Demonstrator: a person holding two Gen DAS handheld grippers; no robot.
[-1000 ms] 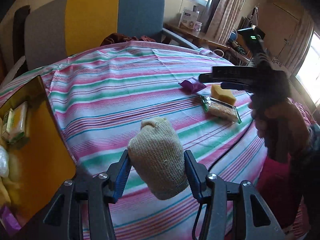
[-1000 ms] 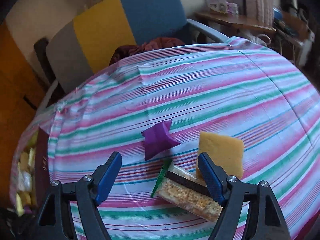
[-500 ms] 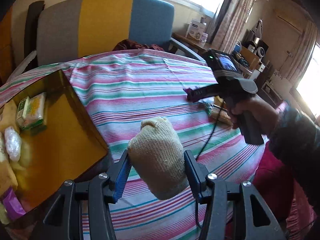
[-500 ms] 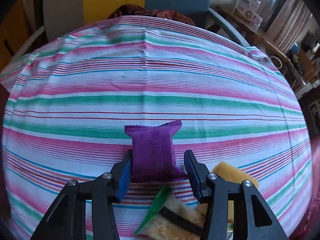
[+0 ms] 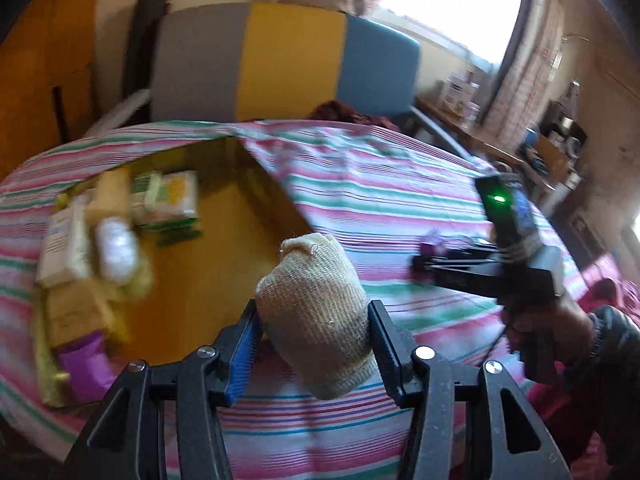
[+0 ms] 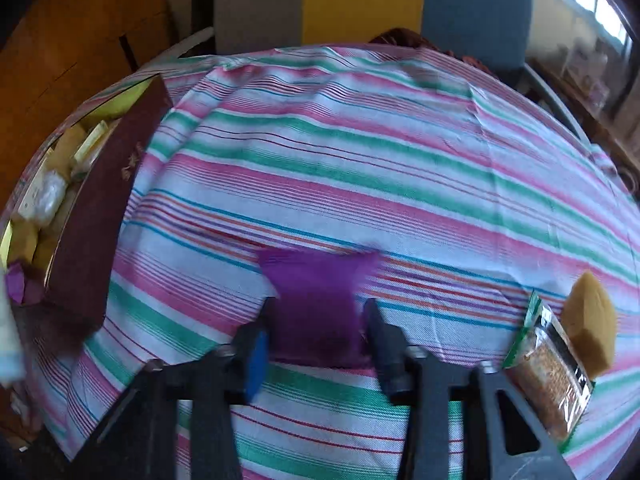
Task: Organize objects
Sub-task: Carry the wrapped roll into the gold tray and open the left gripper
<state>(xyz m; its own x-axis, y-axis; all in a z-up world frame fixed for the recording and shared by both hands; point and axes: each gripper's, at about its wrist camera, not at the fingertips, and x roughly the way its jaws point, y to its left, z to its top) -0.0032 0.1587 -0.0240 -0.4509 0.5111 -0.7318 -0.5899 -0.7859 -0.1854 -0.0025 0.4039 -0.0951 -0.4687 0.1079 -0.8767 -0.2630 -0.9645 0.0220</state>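
My left gripper [image 5: 312, 322] is shut on a beige knitted sock roll [image 5: 316, 308] and holds it above the near right corner of the open box [image 5: 200, 272], which holds several packets. My right gripper [image 6: 316, 322] is shut on a purple packet [image 6: 316, 300] and holds it above the striped tablecloth; it also shows in the left wrist view [image 5: 424, 258], right of the box. The box [image 6: 100, 216] lies at the left in the right wrist view.
A clear snack packet [image 6: 548, 380] and a yellow sponge [image 6: 592, 328] lie on the cloth at the right. A grey, yellow and blue chair [image 5: 280, 60] stands behind the table. A cluttered desk [image 5: 500, 148] is at the far right.
My left gripper has carried the sock roll left, over the box. My right gripper closed on the purple packet, lifted it and moved left, away from the snack packet and sponge.
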